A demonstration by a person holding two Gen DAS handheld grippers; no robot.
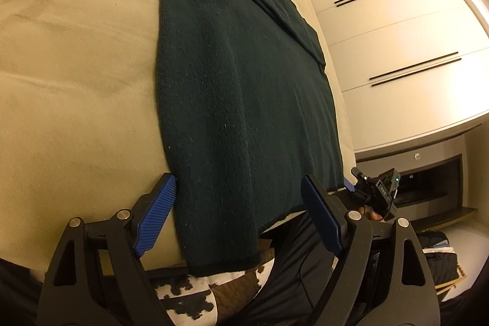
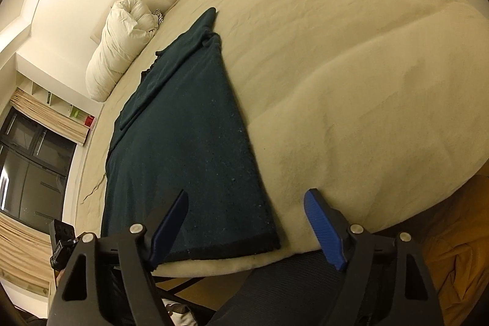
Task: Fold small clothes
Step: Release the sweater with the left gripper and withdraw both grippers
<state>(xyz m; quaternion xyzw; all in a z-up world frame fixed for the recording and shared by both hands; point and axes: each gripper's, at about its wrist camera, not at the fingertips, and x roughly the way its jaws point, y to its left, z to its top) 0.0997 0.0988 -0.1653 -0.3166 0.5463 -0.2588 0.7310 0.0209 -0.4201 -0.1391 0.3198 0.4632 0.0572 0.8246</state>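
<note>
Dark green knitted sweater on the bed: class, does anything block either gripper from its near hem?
Nothing visible does. The dark green knitted sweater lies flat on the cream bed cover; the open left gripper and right gripper each straddle a hem corner.

We see a cream-covered bed (image 2: 351, 66) carrying a dark green sweater (image 2: 189, 142) flat, hem at the bed's near edge, and a white duvet bundle (image 2: 119, 48) beyond the sweater.

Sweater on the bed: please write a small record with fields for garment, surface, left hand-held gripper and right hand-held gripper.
garment: dark green sweater, lying flat, sleeve folded over the body
surface: cream bed cover
left hand-held gripper: open, at the hem's near corner, not gripping
right hand-held gripper: open, at the hem's other corner, not gripping
</note>
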